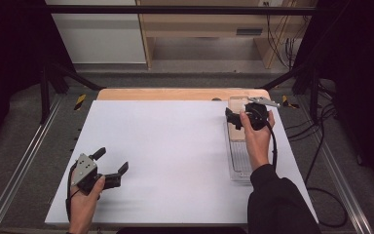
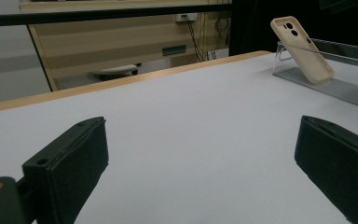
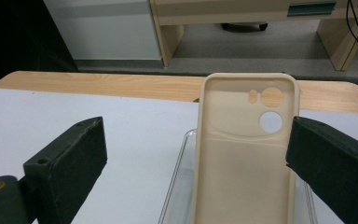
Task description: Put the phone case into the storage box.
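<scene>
The beige soft phone case [image 3: 244, 154] leans upright in the clear plastic tray [image 1: 237, 165] at the far right, so the spread right gripper [image 3: 196, 154] can close around it, while the left gripper [image 1: 108, 165] waits spread at the near left.

Left gripper [image 1: 111, 163] low and near, fingers [image 2: 65, 168] spread wide (right gripper [image 1: 234, 118] likewise), right arm outstretched
</scene>
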`<state>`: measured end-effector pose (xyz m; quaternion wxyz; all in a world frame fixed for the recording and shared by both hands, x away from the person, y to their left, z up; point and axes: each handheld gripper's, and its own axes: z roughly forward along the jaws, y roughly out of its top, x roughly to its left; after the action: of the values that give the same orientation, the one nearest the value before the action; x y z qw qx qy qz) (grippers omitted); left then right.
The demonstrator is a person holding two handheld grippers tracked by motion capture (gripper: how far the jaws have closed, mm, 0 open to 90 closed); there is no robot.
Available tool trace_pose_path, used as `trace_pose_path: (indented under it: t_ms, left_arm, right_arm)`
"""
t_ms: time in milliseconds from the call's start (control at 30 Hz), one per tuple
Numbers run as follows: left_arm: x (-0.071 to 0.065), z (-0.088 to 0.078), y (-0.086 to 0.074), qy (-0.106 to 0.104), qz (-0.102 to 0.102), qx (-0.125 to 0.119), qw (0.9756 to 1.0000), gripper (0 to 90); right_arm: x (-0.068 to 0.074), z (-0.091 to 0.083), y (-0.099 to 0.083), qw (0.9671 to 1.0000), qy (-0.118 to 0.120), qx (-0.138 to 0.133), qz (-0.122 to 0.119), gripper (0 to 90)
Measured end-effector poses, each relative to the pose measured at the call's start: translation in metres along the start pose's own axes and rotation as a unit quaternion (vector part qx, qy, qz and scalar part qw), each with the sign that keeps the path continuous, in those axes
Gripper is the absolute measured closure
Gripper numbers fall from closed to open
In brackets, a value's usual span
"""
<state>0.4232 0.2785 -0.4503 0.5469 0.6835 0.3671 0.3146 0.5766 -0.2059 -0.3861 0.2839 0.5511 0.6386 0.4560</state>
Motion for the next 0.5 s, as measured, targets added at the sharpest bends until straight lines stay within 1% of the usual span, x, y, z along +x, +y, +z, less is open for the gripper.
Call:
trace_pose_path:
  t_ms: [133,500]
  left_arm:
    - [0.001,-0.001,0.000,-0.001,0.000,0.000,1.0000,2.1]
    - [0.001,0.000,0.000,-0.004,-0.001,0.001,1.0000,2.0]
  right_arm:
    - [-0.002,-0.005,0.000,1.0000,0.004,-0.004,0.004,5.4]
    - [-0.003,-0.017,0.001,0.9998,0.014,-0.014,0.004,5.1]
